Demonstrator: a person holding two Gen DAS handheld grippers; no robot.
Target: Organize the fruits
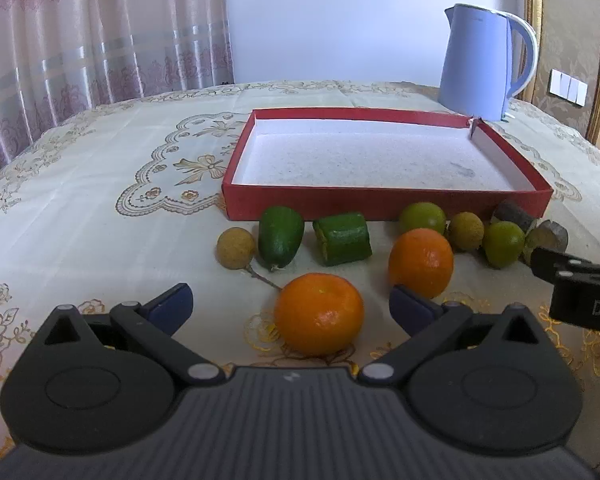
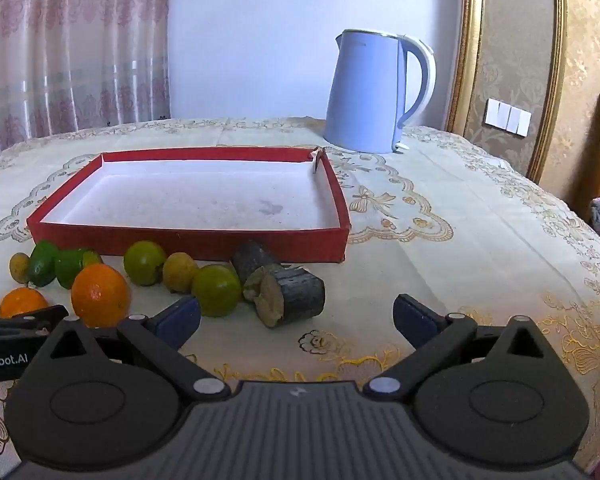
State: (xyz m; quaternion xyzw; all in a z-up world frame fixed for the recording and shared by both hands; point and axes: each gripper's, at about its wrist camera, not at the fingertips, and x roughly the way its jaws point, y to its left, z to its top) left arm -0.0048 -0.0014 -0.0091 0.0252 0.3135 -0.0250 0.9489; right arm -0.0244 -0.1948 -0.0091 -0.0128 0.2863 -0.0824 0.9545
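A shallow red box (image 1: 380, 200) (image 2: 188, 242) with a white floor lies empty on the tablecloth. Fruit lies in a row before its near wall: two oranges (image 1: 319, 314) (image 1: 421, 262), green cucumber pieces (image 1: 281, 236) (image 1: 342, 239), green limes (image 1: 422, 218) (image 2: 216, 290), brown longans (image 1: 235, 247) (image 2: 179, 272) and dark cut chunks (image 2: 294, 298). My left gripper (image 1: 292, 306) stands open, its jaws on either side of the nearer orange without touching it. My right gripper (image 2: 298, 318) stands open just short of the dark chunk. Its side shows at the right edge of the left wrist view.
A pale blue kettle (image 1: 486, 64) (image 2: 376, 92) stands behind the box's far right corner. Curtains (image 1: 100, 40) hang at the back left. A gold-framed wall with switches (image 2: 508, 117) is at the right. The cloth-covered table (image 2: 460, 240) extends right of the box.
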